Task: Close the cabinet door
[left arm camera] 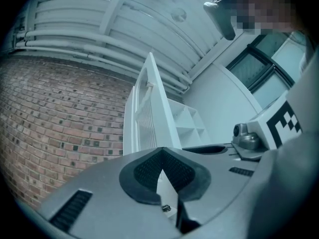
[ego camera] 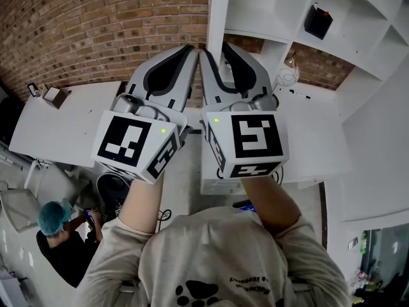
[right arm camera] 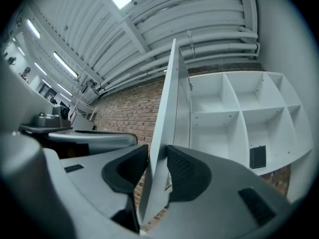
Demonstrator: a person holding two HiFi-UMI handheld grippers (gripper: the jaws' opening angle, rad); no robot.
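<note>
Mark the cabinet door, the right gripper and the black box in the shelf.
cabinet door [right arm camera: 163,108], right gripper view, on its near edge.
right gripper [right arm camera: 157,153], right gripper view, midway between its fingertips.
black box [right arm camera: 257,157], right gripper view, on its front face.

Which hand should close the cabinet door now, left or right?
Right, probably. The right gripper has its jaws open around the edge of the cabinet door, ready to swing it. The left gripper is shut, with the door beyond its tips.

I see the white cabinet door [right arm camera: 168,98] standing open, upright and edge-on to me, its ribbed face turned toward the white, open-shelved cabinet [right arm camera: 241,133] just beside it.
</note>
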